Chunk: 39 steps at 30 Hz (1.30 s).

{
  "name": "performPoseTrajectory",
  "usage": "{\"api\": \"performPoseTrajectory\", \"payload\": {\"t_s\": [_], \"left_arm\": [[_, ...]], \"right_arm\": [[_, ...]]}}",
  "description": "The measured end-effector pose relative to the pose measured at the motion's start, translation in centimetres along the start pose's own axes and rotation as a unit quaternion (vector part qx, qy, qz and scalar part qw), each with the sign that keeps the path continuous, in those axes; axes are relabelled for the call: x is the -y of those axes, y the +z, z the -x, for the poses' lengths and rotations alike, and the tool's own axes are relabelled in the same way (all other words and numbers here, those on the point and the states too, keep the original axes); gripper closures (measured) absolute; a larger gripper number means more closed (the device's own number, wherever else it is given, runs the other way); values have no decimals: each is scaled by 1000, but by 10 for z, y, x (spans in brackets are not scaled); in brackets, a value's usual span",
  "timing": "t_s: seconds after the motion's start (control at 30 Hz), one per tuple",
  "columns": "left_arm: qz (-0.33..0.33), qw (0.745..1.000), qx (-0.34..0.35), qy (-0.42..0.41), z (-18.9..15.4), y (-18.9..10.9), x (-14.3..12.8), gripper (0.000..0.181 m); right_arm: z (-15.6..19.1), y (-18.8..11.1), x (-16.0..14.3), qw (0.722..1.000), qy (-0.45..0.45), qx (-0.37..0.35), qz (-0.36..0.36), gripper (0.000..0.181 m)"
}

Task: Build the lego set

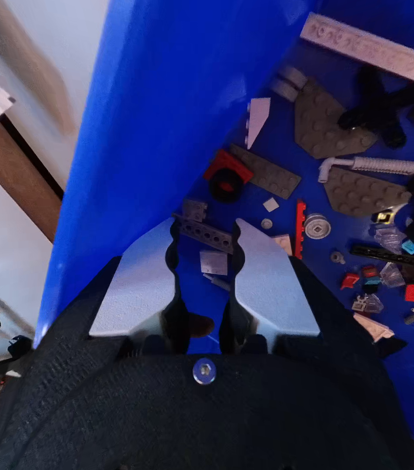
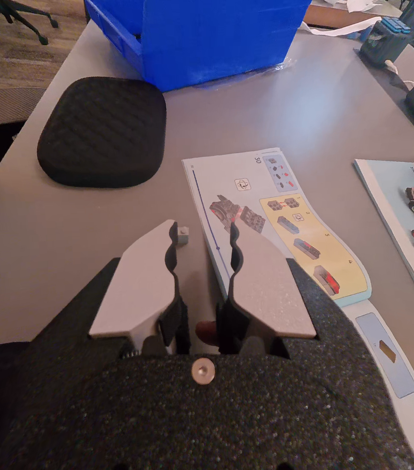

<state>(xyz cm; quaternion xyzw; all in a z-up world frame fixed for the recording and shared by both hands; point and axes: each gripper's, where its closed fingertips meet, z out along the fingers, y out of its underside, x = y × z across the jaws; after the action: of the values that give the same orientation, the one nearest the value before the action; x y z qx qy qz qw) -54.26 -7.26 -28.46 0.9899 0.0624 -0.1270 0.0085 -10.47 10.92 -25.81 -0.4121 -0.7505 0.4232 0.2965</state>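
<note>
In the left wrist view my left gripper (image 1: 204, 223) is open and empty inside a blue bin (image 1: 150, 114), over loose Lego parts. A grey holed beam (image 1: 204, 235) and a small light grey tile (image 1: 213, 262) lie between its fingers. Dark grey plates (image 1: 327, 122), a black tyre on a red plate (image 1: 226, 184), a red strip (image 1: 300, 229) and a grey round wheel hub (image 1: 317, 225) lie around. In the right wrist view my right gripper (image 2: 203, 226) is open over the grey table (image 2: 99, 229). A small grey brick (image 2: 183, 235) lies by its left fingertip.
An open instruction booklet (image 2: 264, 216) lies right of the right gripper, a second booklet (image 2: 404, 223) farther right. A black pad (image 2: 101, 132) lies at the left. The blue bin (image 2: 213, 38) stands at the back. Dark objects (image 2: 383, 38) stand at the back right.
</note>
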Motion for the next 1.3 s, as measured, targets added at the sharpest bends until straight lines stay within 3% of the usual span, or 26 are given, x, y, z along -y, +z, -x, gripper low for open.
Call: {"api": "performPoseTrajectory", "payload": {"t_s": [0.2, 0.3, 0.53, 0.6, 0.67, 0.83, 0.93, 1.0, 1.07, 1.1, 1.17, 1.23, 1.3], "left_arm": [[-3, 999, -33, 1, -9, 4, 0, 158], [9, 996, -83, 10, -27, -5, -5, 154], [0, 996, -72, 45, -23, -3, -6, 146], [9, 996, -61, 68, -20, 1, -7, 148], [11, 995, -45, 86, -16, 5, -6, 161], [11, 995, -67, 76, -22, 4, -5, 163], [-42, 996, -74, 30, -25, -12, 4, 164], [-136, 985, -104, -25, -34, -39, 21, 164], [-271, 942, -180, -87, -58, -83, 47, 164], [-346, 902, -231, -115, -76, -112, 62, 164], [-466, 794, -354, -168, -117, -174, 81, 164], [-502, 697, -469, -206, -164, -215, 87, 164], [-483, 652, -546, -210, -218, -229, 90, 165]], "right_arm": [[0, 0, -4, 1000, 1, 3, 7, 142], [0, 0, -6, 1000, 0, 2, 12, 142], [1, 2, -7, 1000, 0, 6, 16, 143], [1, 2, -8, 1000, -1, 7, 17, 143], [1, 2, -8, 1000, -1, 7, 17, 143], [1, 1, -8, 1000, -3, 4, 20, 143], [0, 1, -7, 1000, -6, 1, 17, 144], [0, 0, -2, 1000, -20, -4, 5, 146], [1, -3, 11, 998, -54, -17, -29, 147], [0, -4, 19, 995, -77, -30, -48, 147], [-1, -9, 37, 985, -128, -69, -90, 147], [0, -17, 58, 967, -177, -113, -143, 146], [5, -26, 76, 948, -214, -141, -190, 146]]}}
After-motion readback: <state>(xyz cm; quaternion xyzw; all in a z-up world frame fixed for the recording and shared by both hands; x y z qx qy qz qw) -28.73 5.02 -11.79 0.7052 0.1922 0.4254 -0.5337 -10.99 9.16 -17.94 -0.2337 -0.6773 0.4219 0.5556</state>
